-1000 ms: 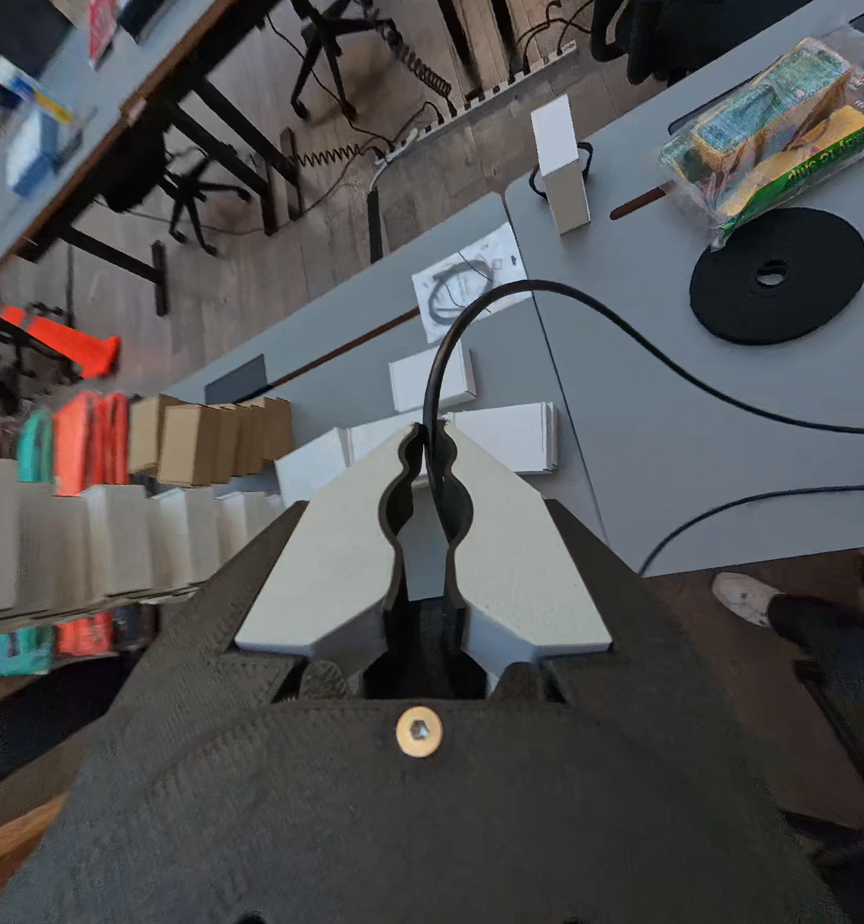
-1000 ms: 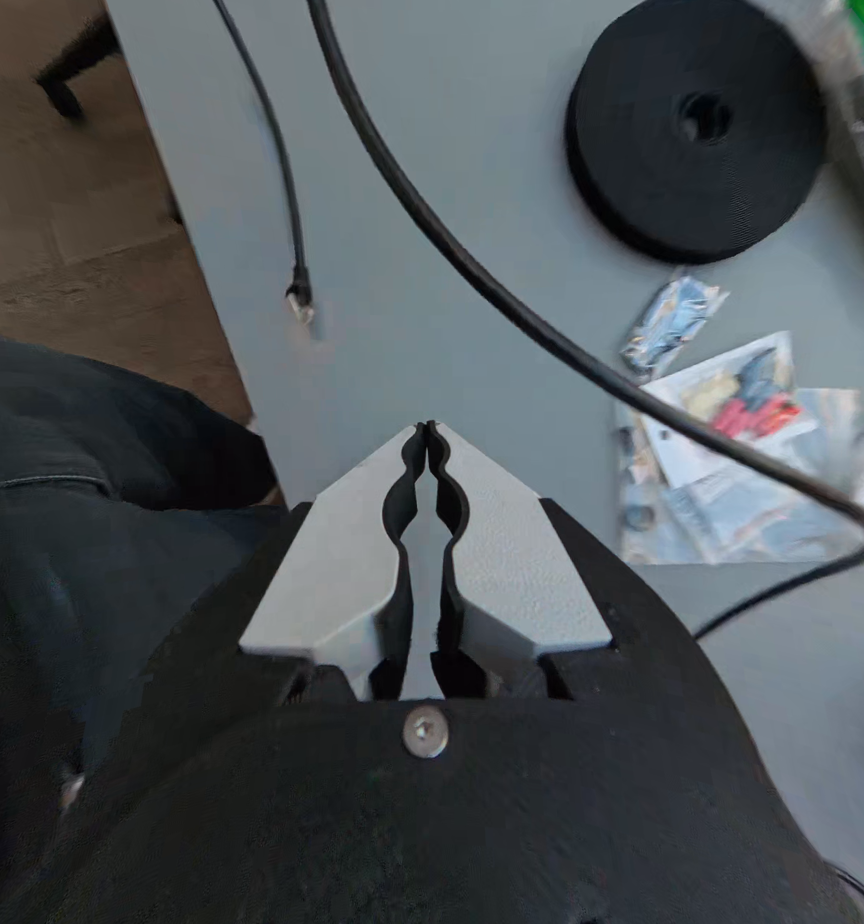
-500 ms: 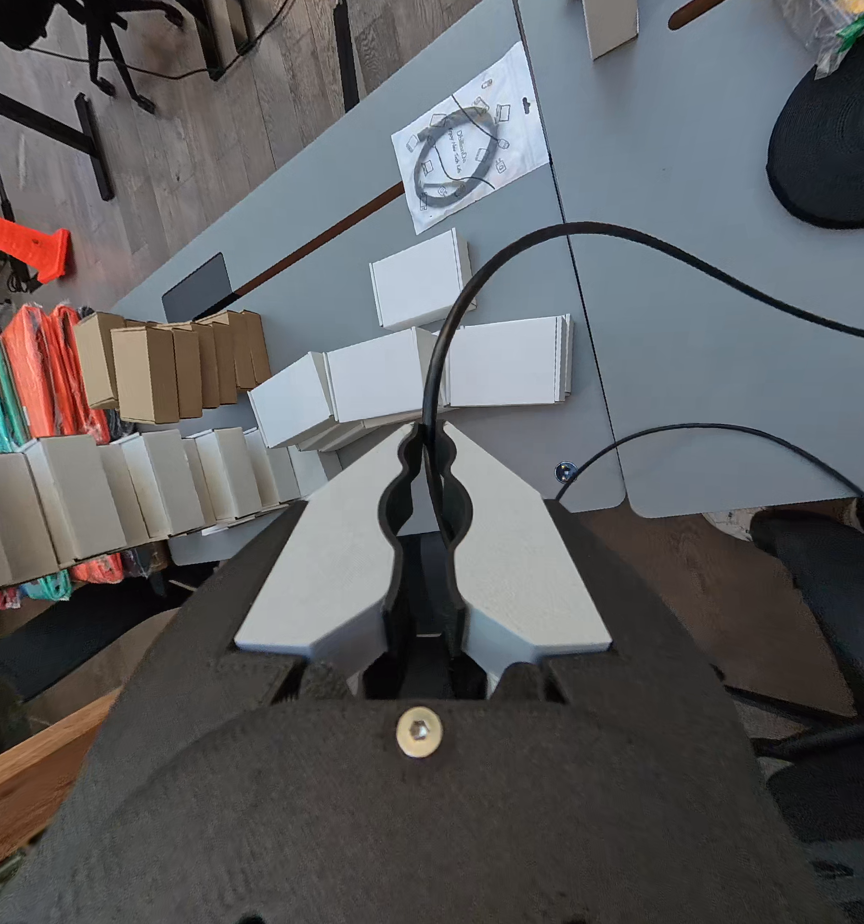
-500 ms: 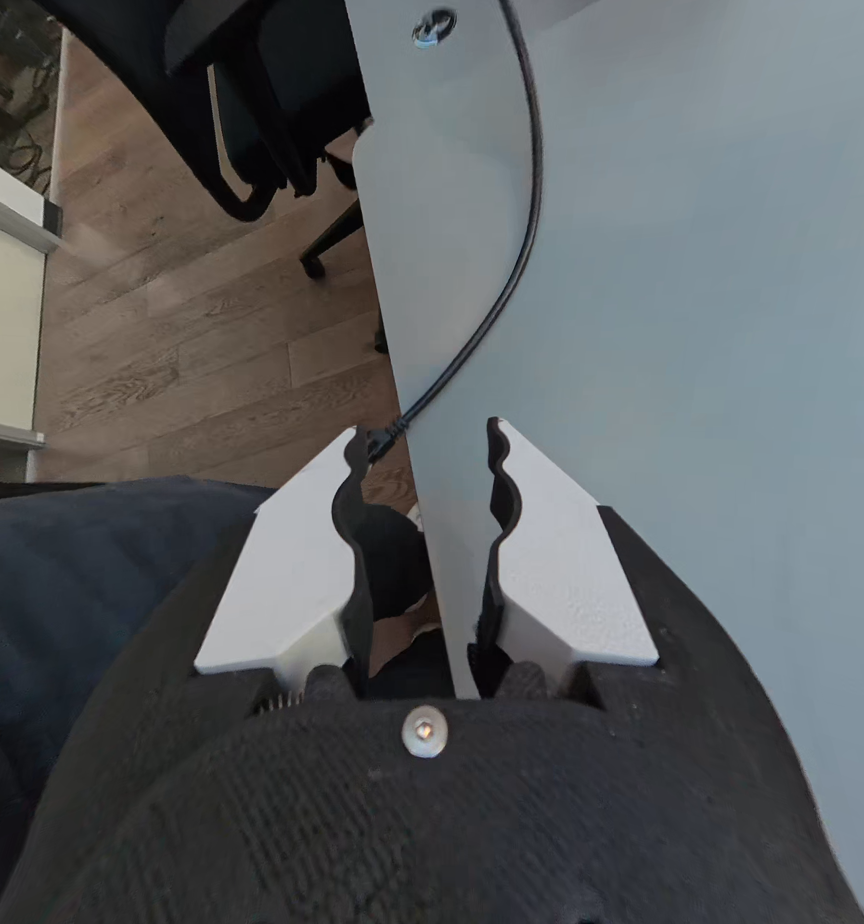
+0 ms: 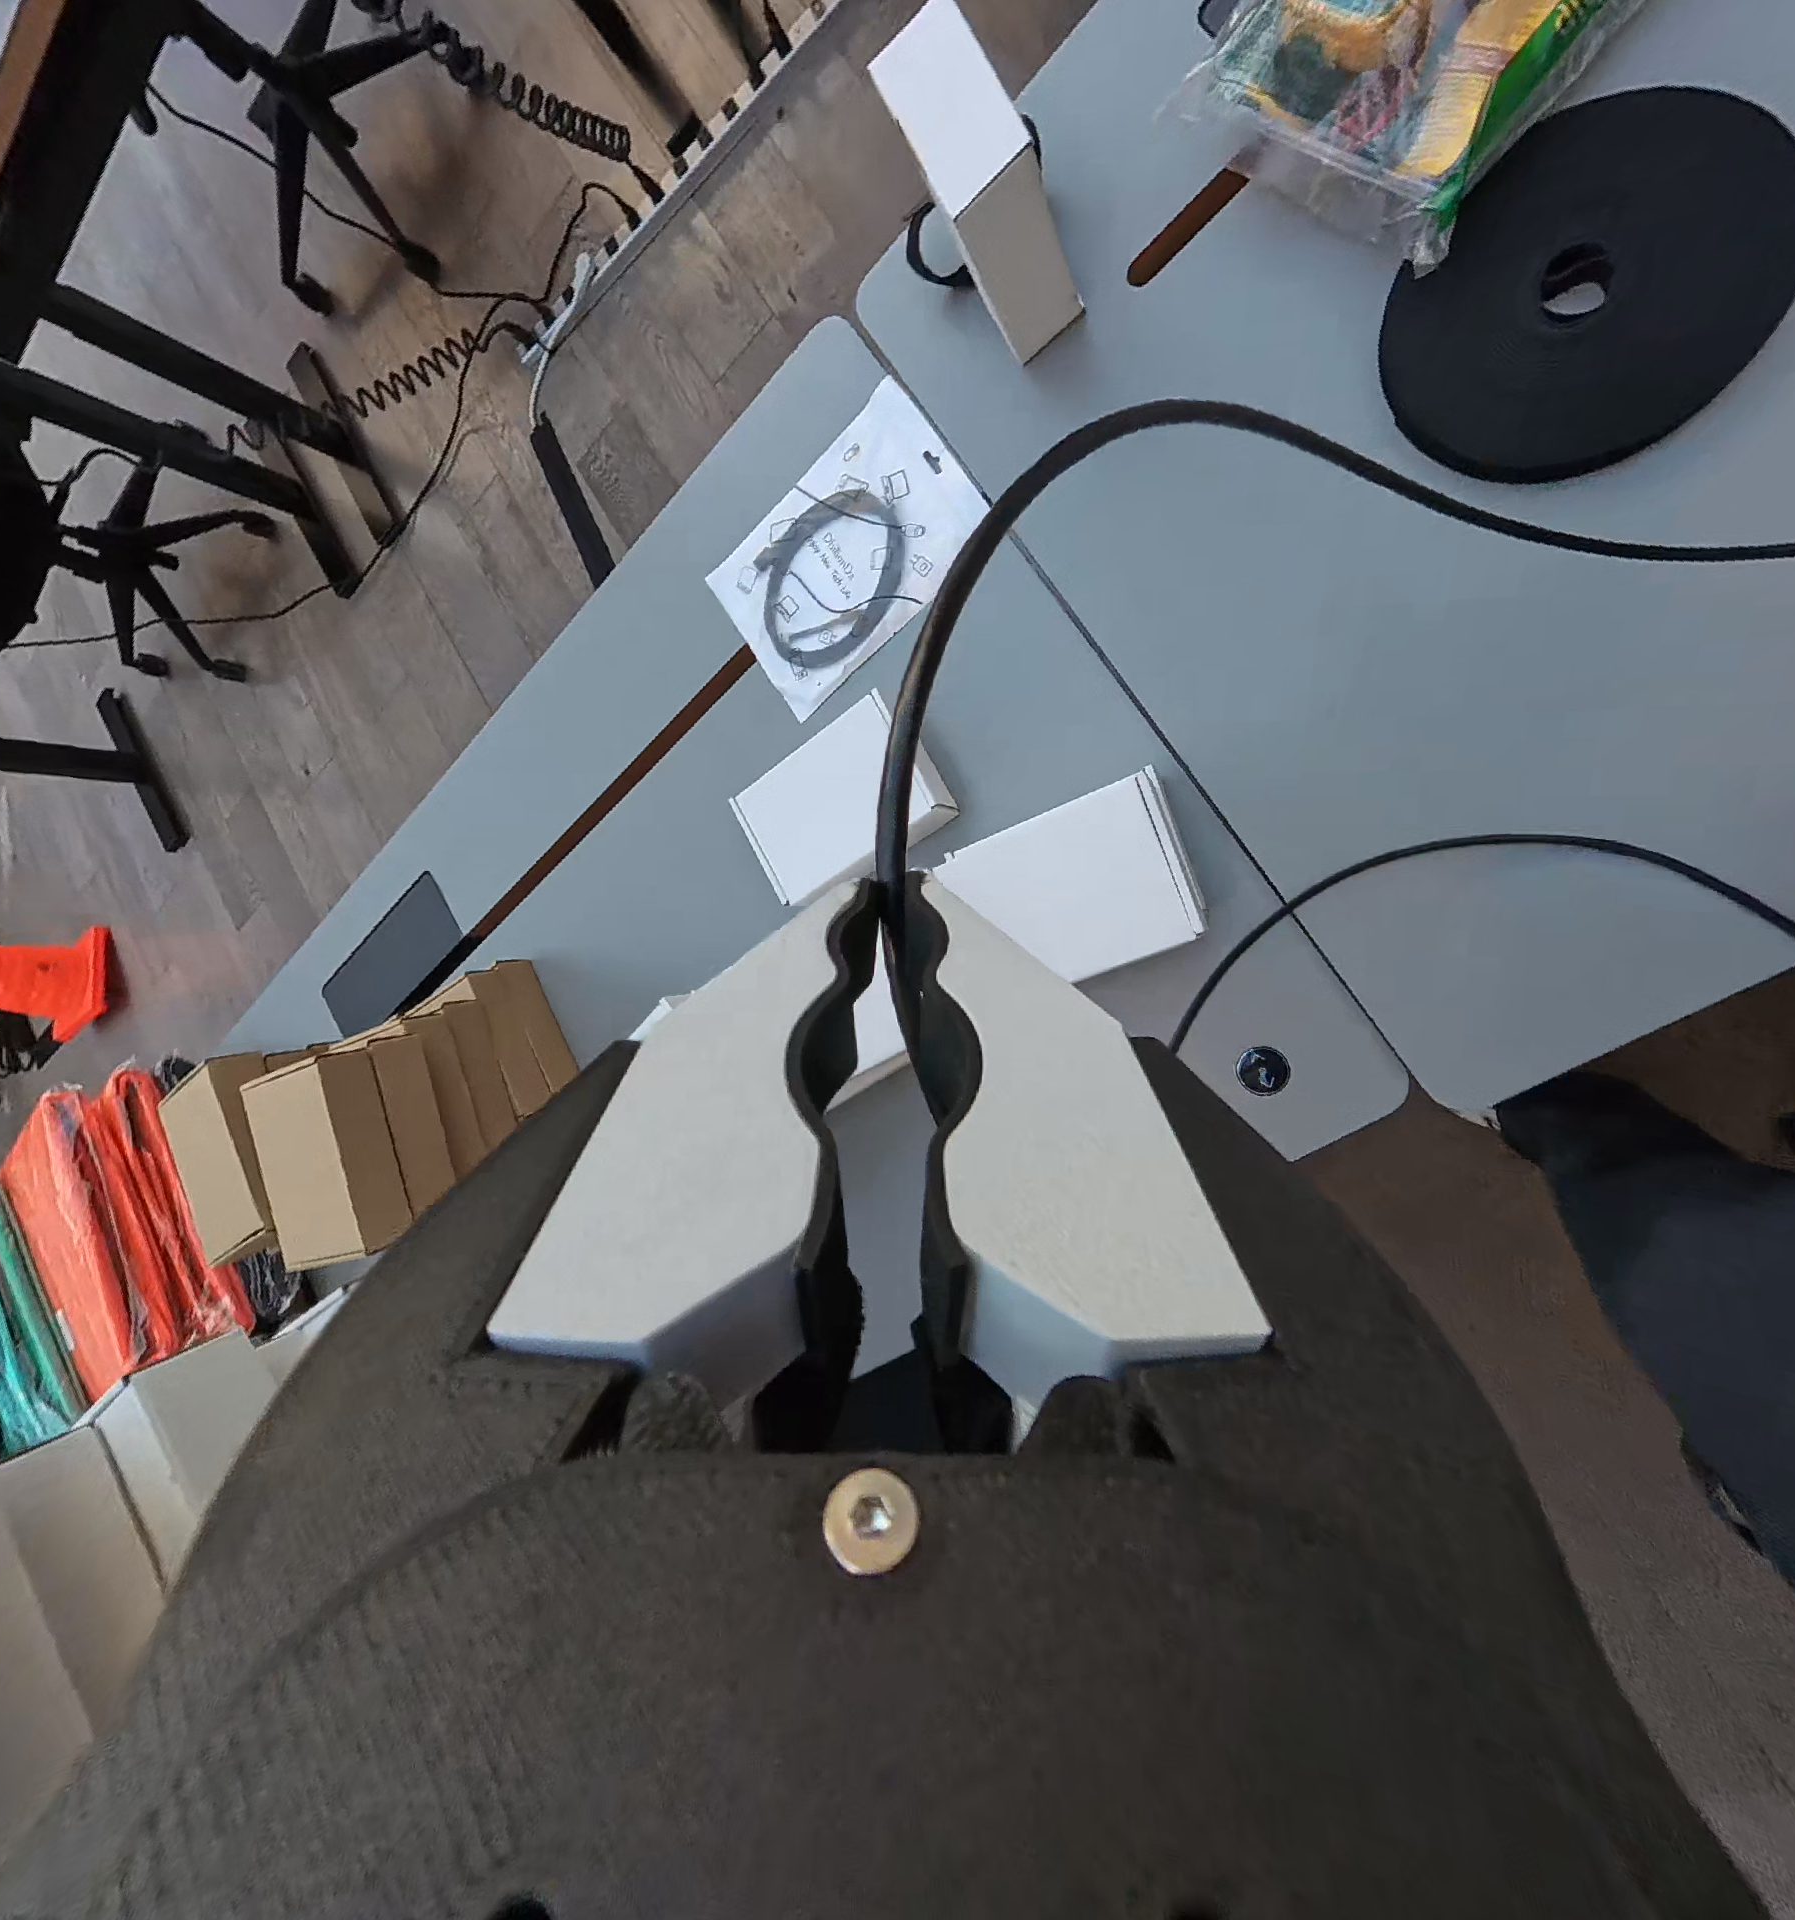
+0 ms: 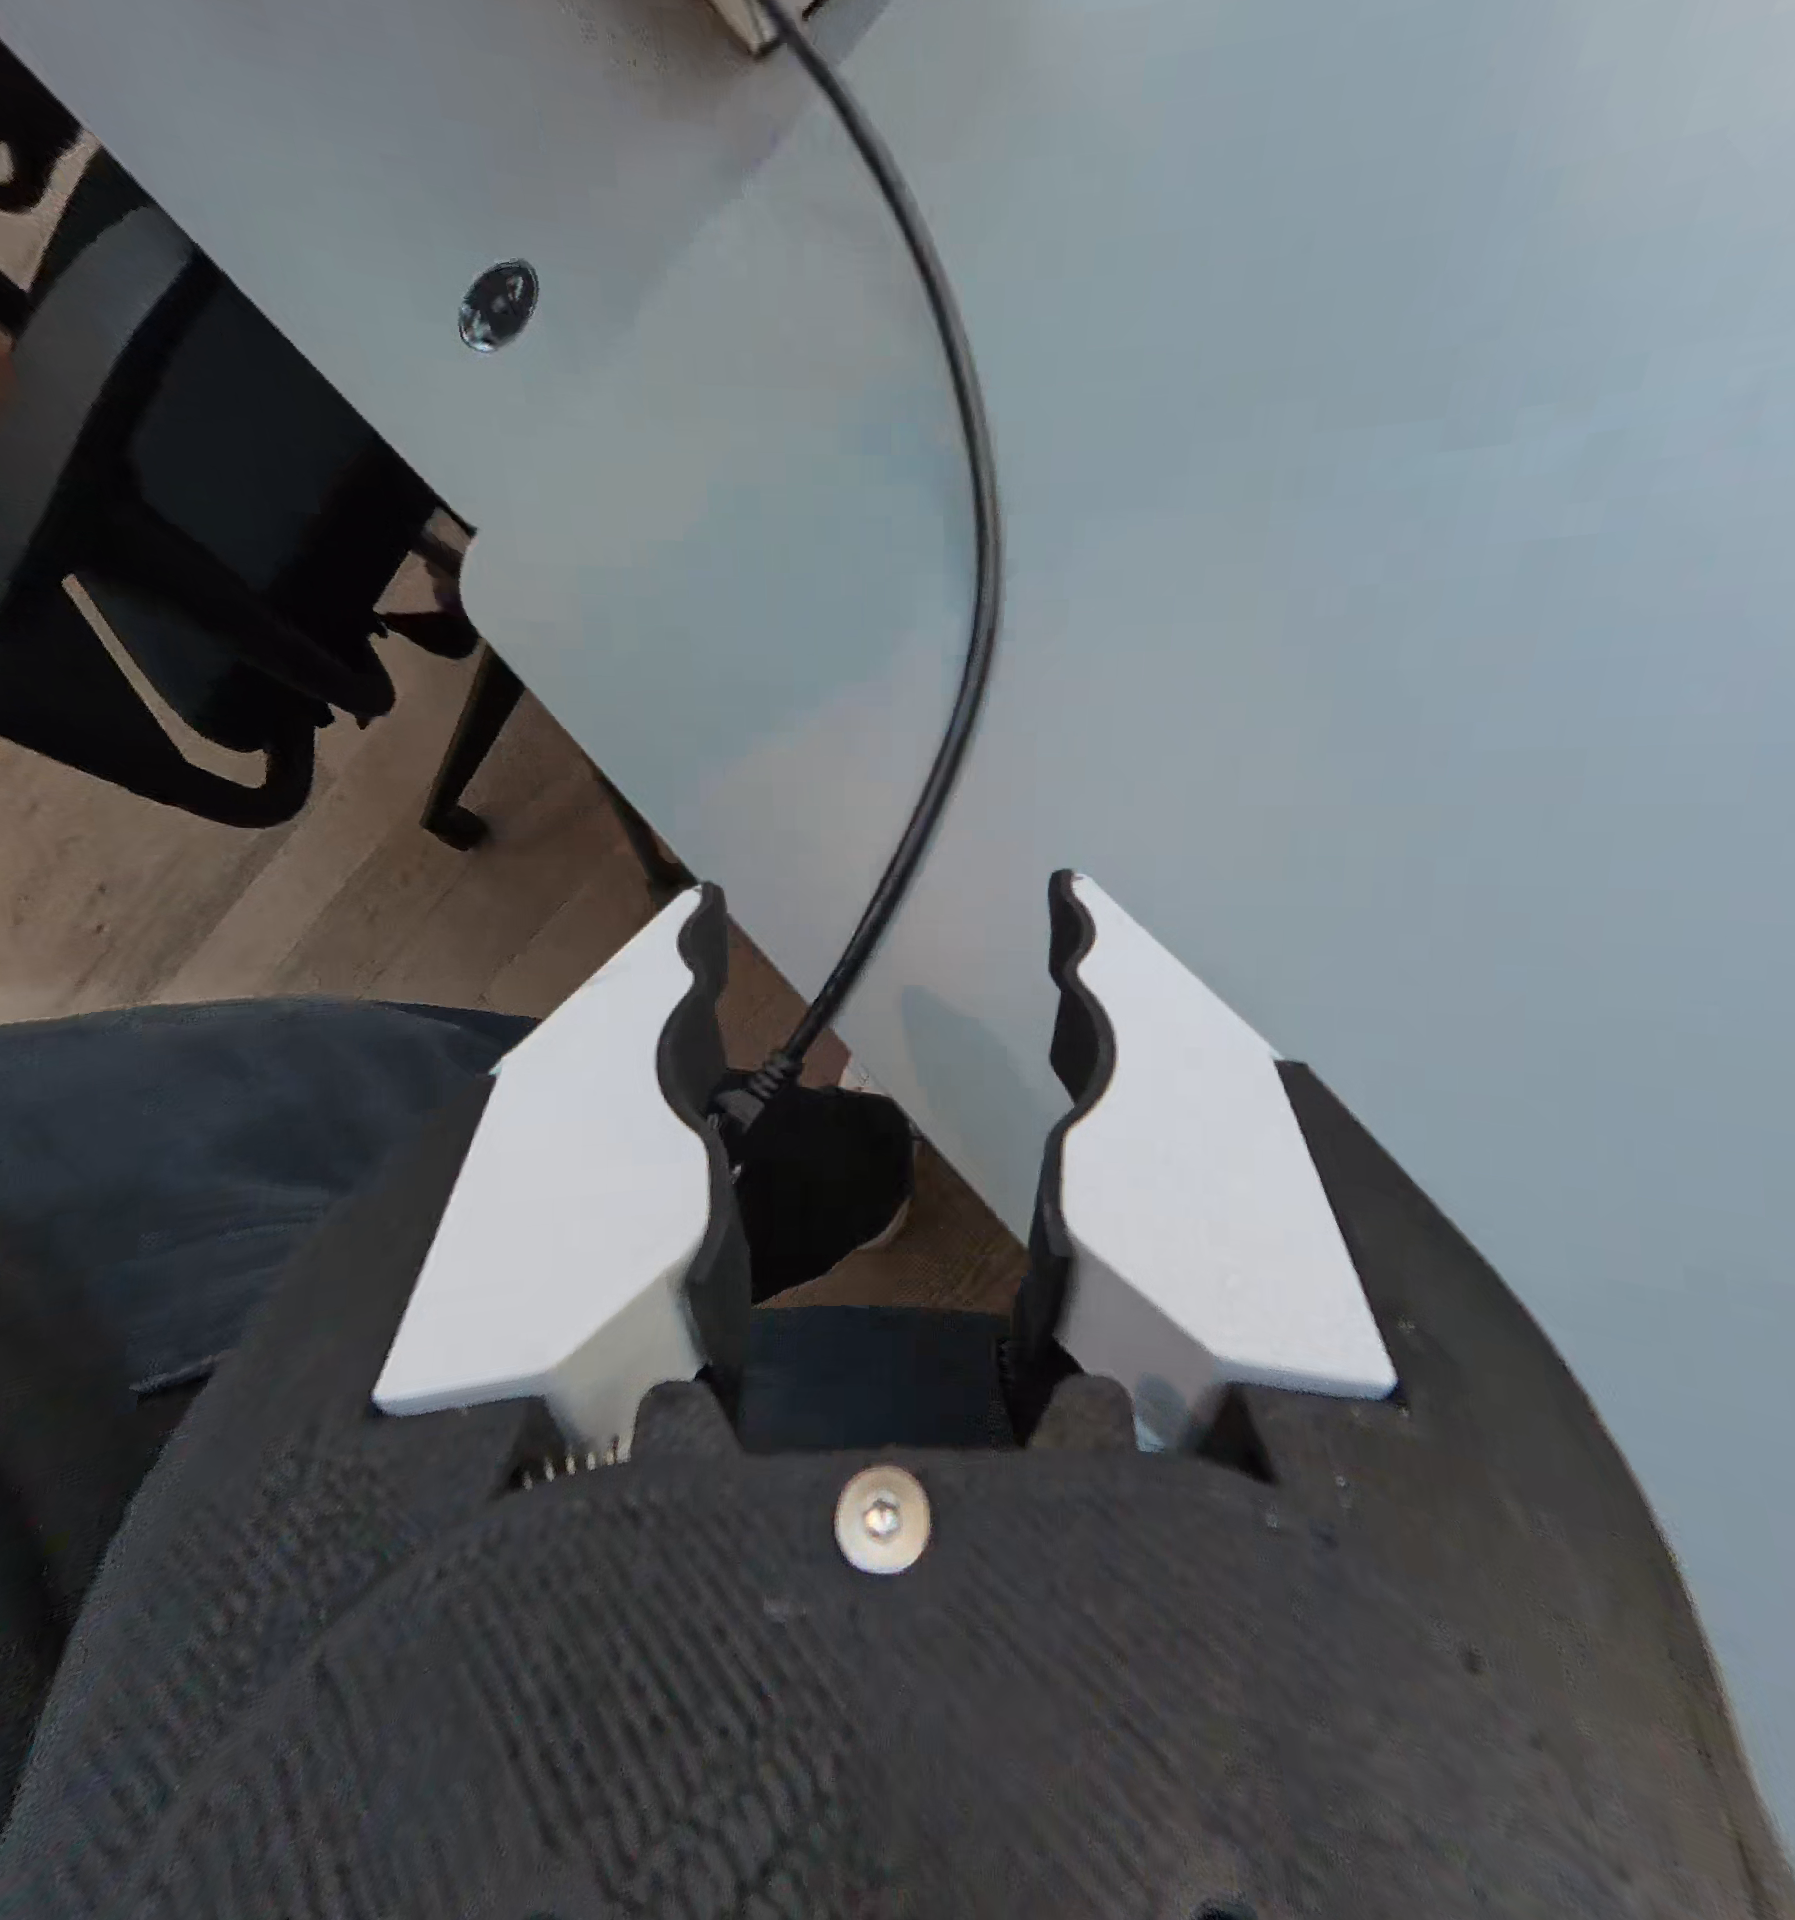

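Note:
My left gripper (image 5: 890,888) is shut on a black cable (image 5: 986,520), held high above the grey tables. The cable rises from the jaws, arcs right and runs off the right edge. A second stretch of cable (image 5: 1495,847) curves along the table's front edge. In the right wrist view my right gripper (image 6: 882,894) is open at the front edge of the grey table (image 6: 1392,520). The black cable (image 6: 960,436) runs down the table and its plug end (image 6: 747,1096) lies between the fingers, close to the left pad. The jaws stand wide apart around it.
A black tape roll (image 5: 1599,281), a clear bag of packets (image 5: 1392,83) and an upright white box (image 5: 986,177) sit at the far right. Flat white boxes (image 5: 1080,883), a bagged cable (image 5: 846,561) and rows of brown boxes (image 5: 384,1101) lie left. A person's dark-clothed leg (image 6: 145,1195) is below the table edge. My hands' fingertips stand some 55 cm from each other.
My right gripper has opened wider and moved in, so the cable's plug end now sits between its fingers. My left gripper, still shut on the cable, has tilted back up.

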`<control>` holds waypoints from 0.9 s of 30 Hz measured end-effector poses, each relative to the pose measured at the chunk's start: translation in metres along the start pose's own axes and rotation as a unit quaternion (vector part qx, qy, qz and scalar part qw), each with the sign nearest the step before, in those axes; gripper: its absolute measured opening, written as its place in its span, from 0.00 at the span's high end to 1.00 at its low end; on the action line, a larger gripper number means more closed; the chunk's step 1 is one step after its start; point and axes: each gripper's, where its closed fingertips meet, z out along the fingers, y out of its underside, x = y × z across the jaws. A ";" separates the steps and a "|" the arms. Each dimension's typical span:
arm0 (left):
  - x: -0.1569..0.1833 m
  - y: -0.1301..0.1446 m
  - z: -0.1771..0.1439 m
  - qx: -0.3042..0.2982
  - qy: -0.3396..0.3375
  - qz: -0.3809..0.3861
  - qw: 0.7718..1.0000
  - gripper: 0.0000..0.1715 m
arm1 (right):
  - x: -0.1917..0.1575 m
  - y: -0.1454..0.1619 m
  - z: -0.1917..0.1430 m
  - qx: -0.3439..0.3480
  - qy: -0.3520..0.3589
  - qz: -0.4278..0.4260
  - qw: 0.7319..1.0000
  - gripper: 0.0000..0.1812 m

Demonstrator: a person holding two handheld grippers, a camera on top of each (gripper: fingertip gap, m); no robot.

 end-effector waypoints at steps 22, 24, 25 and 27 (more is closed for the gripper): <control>0.014 0.027 0.080 0.026 0.145 -0.046 0.988 0.99 | 0.148 0.111 -0.136 -0.240 0.228 -0.176 0.927 0.98; 0.049 0.030 0.099 0.020 0.174 -0.055 0.983 0.99 | 0.183 0.118 -0.169 -0.251 0.232 -0.207 0.917 0.98; 0.070 0.029 0.108 0.018 0.193 -0.061 0.979 0.98 | 0.202 0.123 -0.186 -0.264 0.238 -0.221 0.908 0.98; 0.118 0.024 0.126 0.018 0.232 -0.081 0.969 0.98 | 0.234 0.135 -0.215 -0.289 0.240 -0.243 0.894 0.98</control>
